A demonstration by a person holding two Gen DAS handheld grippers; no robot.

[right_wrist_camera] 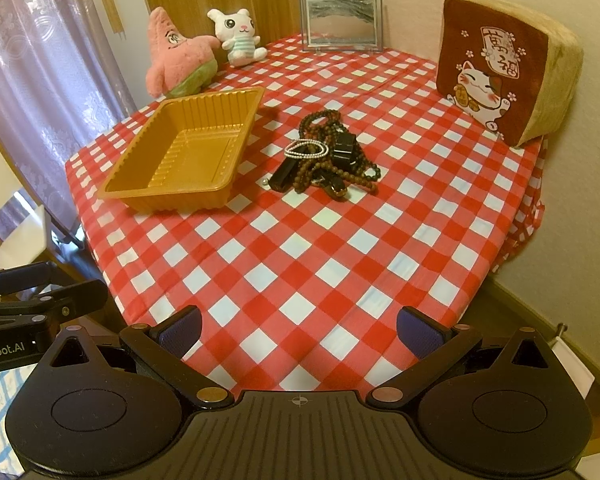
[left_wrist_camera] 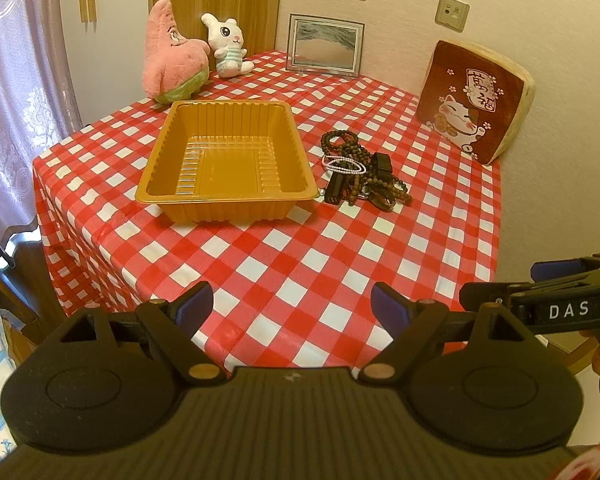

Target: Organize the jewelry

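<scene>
An empty orange plastic tray sits on the red-and-white checked tablecloth. Just right of it lies a tangled pile of jewelry: brown bead strands, a white pearl bracelet and black bands. My left gripper hangs open over the table's near edge, well short of the tray. In the right wrist view my right gripper is open too, nothing between its fingers, far from the pile. Each gripper shows at the other view's side edge.
At the back stand a pink star plush, a white bunny plush, a framed picture and a lucky-cat cushion. Curtains hang left; a white chair stands beside the table.
</scene>
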